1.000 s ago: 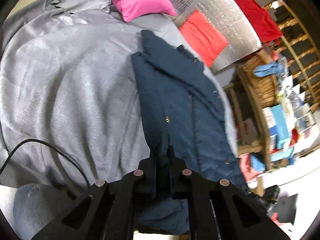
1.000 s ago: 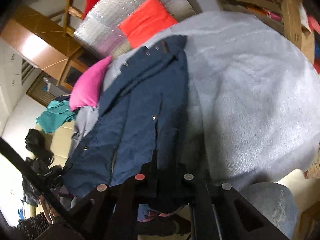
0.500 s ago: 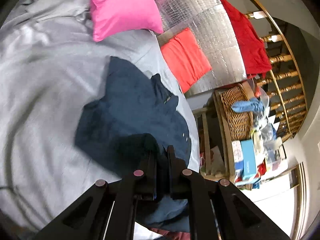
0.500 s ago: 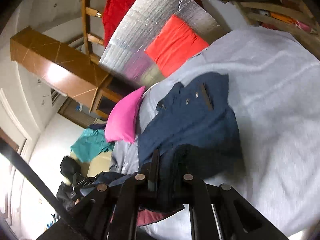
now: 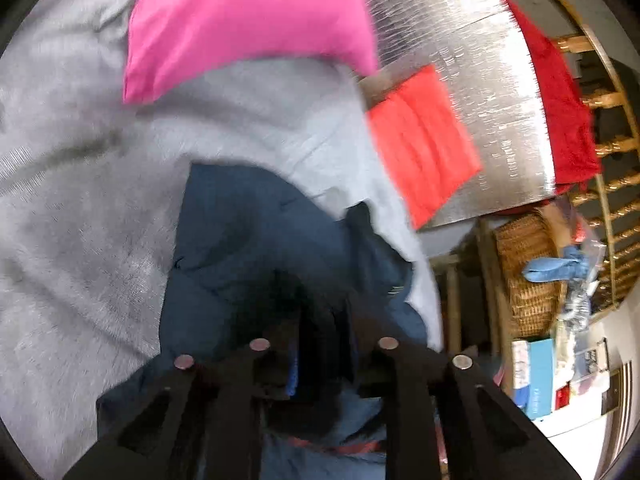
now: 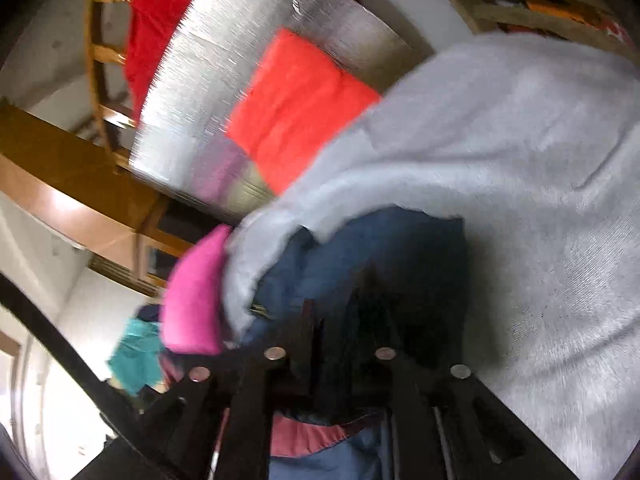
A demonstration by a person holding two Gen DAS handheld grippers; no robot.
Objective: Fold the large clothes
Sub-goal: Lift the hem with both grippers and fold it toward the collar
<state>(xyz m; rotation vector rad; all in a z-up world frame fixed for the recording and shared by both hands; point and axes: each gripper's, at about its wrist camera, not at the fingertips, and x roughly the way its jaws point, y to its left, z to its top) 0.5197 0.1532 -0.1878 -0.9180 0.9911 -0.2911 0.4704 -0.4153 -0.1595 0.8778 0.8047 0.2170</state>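
Jacket: navy jacket [image 5: 256, 248], doubled over on itself on the grey bed cover [image 5: 80, 208], lying directly ahead of and under both hand-held grippers.
Left hand-held gripper [image 5: 324, 320]: jaws opening, a narrow gap between them; dark cloth of the jacket's hem lies in that gap, and blur hides whether the pads press on it.
Right hand-held gripper [image 6: 332, 328]: jaws opening likewise, narrow; dark fabric sits between the fingers, with the jacket's reddish lining [image 6: 308, 432] showing just below them.
Step in hand: by my reading, the release at the end of the lengthwise fold, hem end laid over collar end.
Next move calls for: letting the hem drop flat, drawing both tools straight back so no cloth is dragged, then checking that the edges line up before a further fold.
Pose: both tools point forward and somewhat downward across the bed, side by side, each low over the near edge of the folded bundle.
Beyond the jacket: pink pillow [image 5: 248, 28] ahead of the left tool; orange-red cushion [image 6: 296, 108] against the silver panel [image 6: 224, 92], farther out; wicker basket [image 5: 528, 276] off the bed to the left tool's right.
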